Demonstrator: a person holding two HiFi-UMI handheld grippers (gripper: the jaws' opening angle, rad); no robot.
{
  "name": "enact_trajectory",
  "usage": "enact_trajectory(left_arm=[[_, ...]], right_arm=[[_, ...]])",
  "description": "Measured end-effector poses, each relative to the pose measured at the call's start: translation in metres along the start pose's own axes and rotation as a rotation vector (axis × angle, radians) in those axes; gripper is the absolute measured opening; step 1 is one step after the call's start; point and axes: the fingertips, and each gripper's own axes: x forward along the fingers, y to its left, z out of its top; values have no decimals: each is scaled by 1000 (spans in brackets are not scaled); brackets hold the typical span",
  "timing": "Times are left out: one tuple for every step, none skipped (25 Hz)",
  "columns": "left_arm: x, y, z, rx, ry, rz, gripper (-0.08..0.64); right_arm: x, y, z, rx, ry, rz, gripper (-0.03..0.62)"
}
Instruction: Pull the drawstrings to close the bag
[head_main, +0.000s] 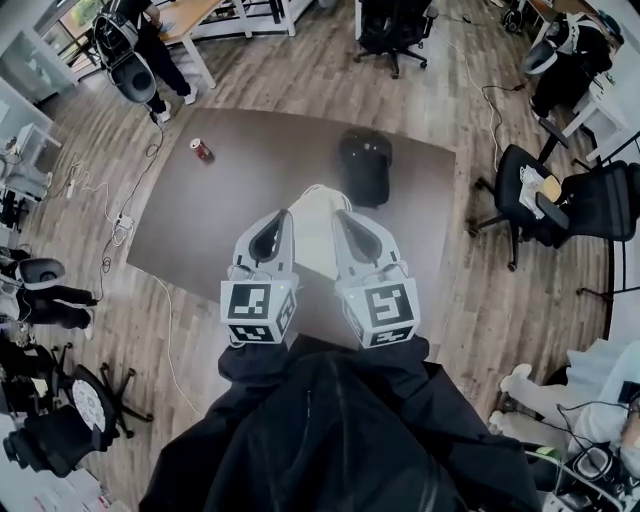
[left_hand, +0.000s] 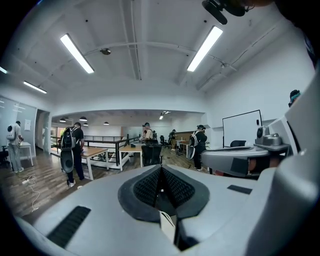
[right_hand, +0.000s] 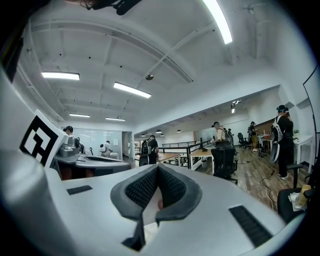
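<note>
I have both claws held level and side by side over the near edge of the table (head_main: 190, 235). The left claw (head_main: 278, 218) is clamped tight on a flat white strip, the left string (left_hand: 167, 224), which sticks out below the pads. The right claw (right_hand: 157, 189) is closed the same way on the right string (right_hand: 145, 218), pale stuff bunched in its throat. The bag (head_main: 314, 232) shows as a pale shape between the two claws; I can't tell whether it rests on the table or hangs from the strings. Gripping one string in each claw makes sense to me: drawing them opposite ways should cinch the mouth, and with the claws so near each other I judge that pull not yet done. A red can (head_main: 202, 150) and a dark rounded thing (head_main: 365, 165) sit towards the far edge, well out of the way.
</note>
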Motion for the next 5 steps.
enact_trajectory(left_arm=[[1, 2, -2, -3, 3, 3, 31], [2, 3, -4, -7, 7, 4, 31], [3, 3, -6, -10, 11, 5, 31], [4, 4, -8, -14, 14, 6, 31], [5, 4, -9, -17, 18, 6, 31]], right_arm=[[1, 0, -2, 1, 4, 2, 20], [2, 0, -4, 3, 9, 5, 20], [4, 0, -7, 4, 15, 8, 20], [5, -1, -8, 6, 20, 11, 20], [6, -1, -10, 7, 25, 15, 20]])
